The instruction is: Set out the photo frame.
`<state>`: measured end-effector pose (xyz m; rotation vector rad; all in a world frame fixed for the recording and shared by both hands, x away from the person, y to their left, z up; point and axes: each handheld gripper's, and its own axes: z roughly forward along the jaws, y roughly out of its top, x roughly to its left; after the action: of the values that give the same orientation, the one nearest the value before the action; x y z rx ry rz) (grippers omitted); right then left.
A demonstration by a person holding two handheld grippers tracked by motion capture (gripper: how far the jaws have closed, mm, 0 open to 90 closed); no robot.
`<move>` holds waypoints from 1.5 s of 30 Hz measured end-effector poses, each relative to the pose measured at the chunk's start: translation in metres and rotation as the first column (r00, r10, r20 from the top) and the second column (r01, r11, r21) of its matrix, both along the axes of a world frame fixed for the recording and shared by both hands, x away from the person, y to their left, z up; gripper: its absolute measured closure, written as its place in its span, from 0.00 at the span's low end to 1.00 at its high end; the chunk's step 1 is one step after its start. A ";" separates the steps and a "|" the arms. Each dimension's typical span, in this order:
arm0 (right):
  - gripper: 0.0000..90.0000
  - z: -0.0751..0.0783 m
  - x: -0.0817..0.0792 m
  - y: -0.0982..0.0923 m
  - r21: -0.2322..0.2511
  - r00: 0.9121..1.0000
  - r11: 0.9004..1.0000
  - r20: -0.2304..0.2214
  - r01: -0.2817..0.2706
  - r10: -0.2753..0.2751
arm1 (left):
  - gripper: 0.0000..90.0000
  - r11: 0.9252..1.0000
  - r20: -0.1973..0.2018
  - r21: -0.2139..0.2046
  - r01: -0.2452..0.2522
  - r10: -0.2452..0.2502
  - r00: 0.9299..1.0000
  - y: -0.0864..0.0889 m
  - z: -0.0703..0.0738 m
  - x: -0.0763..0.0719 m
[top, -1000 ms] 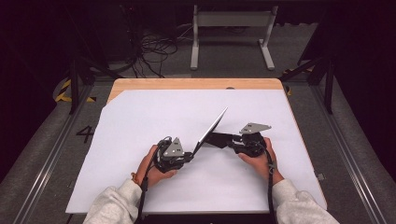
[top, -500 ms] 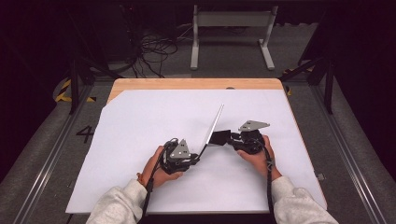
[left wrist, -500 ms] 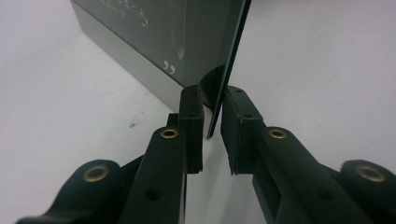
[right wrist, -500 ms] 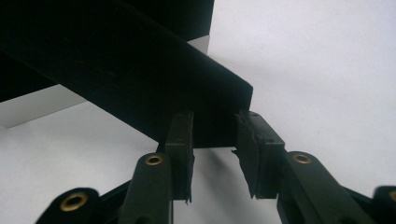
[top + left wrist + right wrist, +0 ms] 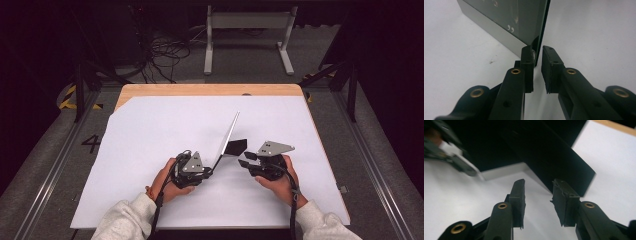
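Note:
A thin silver picture frame [image 5: 227, 137] stands tilted on its edge on the white sheet [image 5: 150, 130]. Its black back stand [image 5: 236, 147] is folded out to the right. My left gripper [image 5: 210, 171] is at the frame's near lower corner. In the left gripper view that corner of the frame [image 5: 499, 20] sits between the jaws of the left gripper [image 5: 537, 60], which is shut on it. My right gripper [image 5: 246, 160] is a little to the right of the stand, open and holding nothing. Its jaws have just opened slightly. In the right gripper view the black stand [image 5: 554, 162] lies beyond the tips of the right gripper [image 5: 539, 187].
The white sheet covers a wooden table [image 5: 200, 90]. Behind the table, cables [image 5: 165, 55] lie on the dark floor and a metal stand's legs [image 5: 247, 45] rise there. Rails [image 5: 55, 165] run along both sides of the table.
The right gripper has let go of the black stand and drawn back toward the right. The frame now stands steeper and nearer to edge-on. The left hand has barely moved.

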<state>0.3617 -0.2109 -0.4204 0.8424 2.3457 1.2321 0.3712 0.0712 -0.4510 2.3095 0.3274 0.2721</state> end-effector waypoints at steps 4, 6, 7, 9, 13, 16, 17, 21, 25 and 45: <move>0.70 0.003 -0.011 0.005 0.016 0.999 0.999 0.002 -0.038 0.038 | 0.89 1.000 0.001 -0.001 -0.003 0.003 1.000 -0.001 0.000 0.000; 0.70 0.004 -0.014 0.008 0.011 0.999 0.999 0.004 -0.052 0.052 | 0.89 1.000 -0.005 -0.004 0.001 -0.001 1.000 -0.002 0.000 0.000; 0.70 0.004 -0.016 0.010 0.012 0.998 0.998 0.006 -0.060 0.060 | 0.89 1.000 -0.006 -0.005 0.001 -0.001 1.000 -0.003 0.000 0.000; 0.69 0.006 -0.019 0.013 0.016 0.997 0.997 0.010 -0.072 0.072 | 0.89 1.000 -0.007 -0.008 0.008 -0.008 1.000 -0.006 0.000 -0.001; 0.68 0.007 -0.021 0.016 0.011 0.996 0.997 0.013 -0.083 0.083 | 0.88 1.000 -0.006 -0.009 0.017 -0.017 1.000 -0.011 -0.001 -0.003; 0.66 0.008 -0.023 0.018 0.019 0.996 0.996 0.014 -0.092 0.092 | 0.87 1.000 0.001 -0.011 0.019 -0.019 1.000 -0.015 -0.001 -0.004; 0.65 0.008 -0.024 0.019 0.022 0.995 0.995 0.015 -0.095 0.095 | 0.87 1.000 -0.002 -0.013 0.020 -0.020 1.000 -0.016 -0.001 -0.004; 0.60 0.009 -0.026 0.022 0.032 0.995 0.994 0.020 -0.101 0.100 | 0.87 0.999 -0.004 -0.021 0.030 -0.030 1.000 -0.020 -0.002 -0.006; 0.55 0.007 -0.026 0.027 0.040 0.994 0.994 0.015 -0.106 0.106 | 0.87 0.999 -0.008 -0.023 0.037 -0.037 0.999 -0.024 -0.002 -0.008; 0.52 -0.003 -0.019 0.043 0.050 0.999 0.998 -0.006 -0.033 0.034 | 0.84 0.998 -0.017 -0.008 0.068 -0.068 0.998 -0.027 -0.009 -0.008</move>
<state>0.3425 -0.1677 -0.4235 0.8276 2.3525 1.3080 0.3634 0.0440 -0.4602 2.3114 0.2577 0.2171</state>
